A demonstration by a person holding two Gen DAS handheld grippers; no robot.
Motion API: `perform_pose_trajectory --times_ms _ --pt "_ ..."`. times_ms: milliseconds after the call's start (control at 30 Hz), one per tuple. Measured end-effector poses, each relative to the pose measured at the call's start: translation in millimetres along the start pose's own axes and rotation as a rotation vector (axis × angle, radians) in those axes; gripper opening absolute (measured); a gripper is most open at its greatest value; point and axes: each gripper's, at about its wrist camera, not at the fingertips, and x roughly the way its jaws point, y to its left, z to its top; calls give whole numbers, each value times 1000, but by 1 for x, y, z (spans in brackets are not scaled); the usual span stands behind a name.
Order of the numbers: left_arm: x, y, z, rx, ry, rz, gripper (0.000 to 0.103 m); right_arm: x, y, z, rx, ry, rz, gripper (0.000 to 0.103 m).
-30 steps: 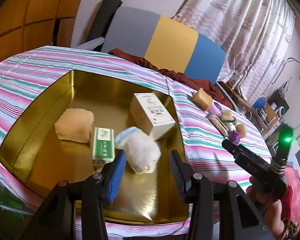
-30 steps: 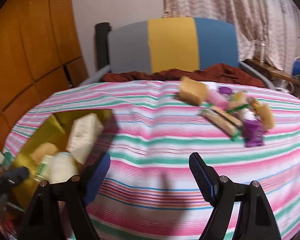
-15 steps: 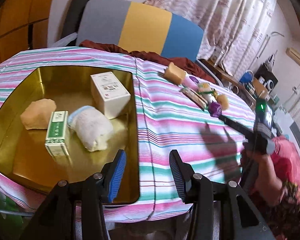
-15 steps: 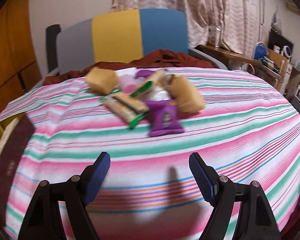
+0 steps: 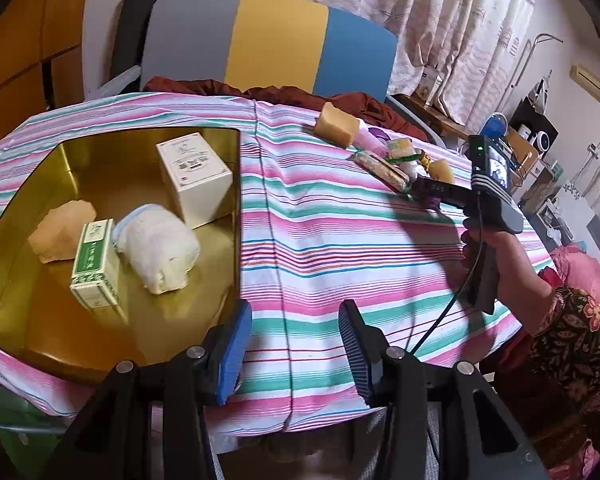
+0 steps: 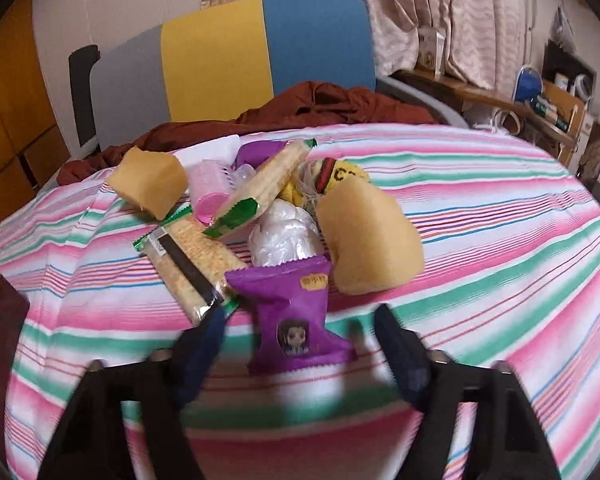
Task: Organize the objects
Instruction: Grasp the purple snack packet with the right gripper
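Striped tablecloth [image 6: 500,240] lies bare rightward; right gripper [image 6: 300,344] (blurred) seemingly closing around purple packet [image 6: 296,320].

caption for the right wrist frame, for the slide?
Right hand-held gripper closing around a purple snack packet at the near edge of a pile on the striped tablecloth.

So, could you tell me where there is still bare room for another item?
Free: the near part of the gold tin, and the striped cloth between tin and snack pile. Crowded: that pile.
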Motion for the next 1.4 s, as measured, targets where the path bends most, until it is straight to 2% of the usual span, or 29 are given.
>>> perform_pose_trajectory --times_ms 67,167,300,400,467,533,600,700,767,800,867,900,933,1200,1400 --pt "4 -5 3 4 14 -9 46 4 1 -3 -4 5 19 46" --pt "7 -15 9 21 7 -18 46 2 0 -6 -1 -12 44 39" --pt "16 -33 22 54 9 -34 46 2 7 -8 -39 -13 115 37" --pt "28 -41 34 63 25 -42 46 -5 20 -15 -109 -22 203 37" --pt "38 -47 42 71 28 -44 46 -14 26 -21 -136 -43 221 37" --pt "52 -54 53 73 38 -44 46 -22 23 -24 -127 -76 199 37" --pt "68 -61 66 78 50 -42 46 -32 16 -32 -87 -117 97 37" --pt "95 -72 87 48 81 -65 46 -43 7 -39 -26 -163 2 37" --pt "113 -81 99 42 91 -66 52 -49 0 -43 9 -188 -30 37" --pt "125 -89 106 44 101 -69 58 -51 -3 -45 32 -198 -47 37" --pt "142 -102 116 56 105 -59 69 -50 -12 -45 59 -195 -60 37" --pt "154 -110 123 67 115 -57 77 -49 -13 -45 70 -193 -65 37" --pt "162 -116 128 75 126 -47 79 -49 -14 -46 77 -191 -67 37" --pt "223 -141 162 12 177 53 79 -55 -23 -49 130 -223 -80 37" --pt "251 -147 176 26 191 92 80 -52 -27 -50 152 -212 -70 37"
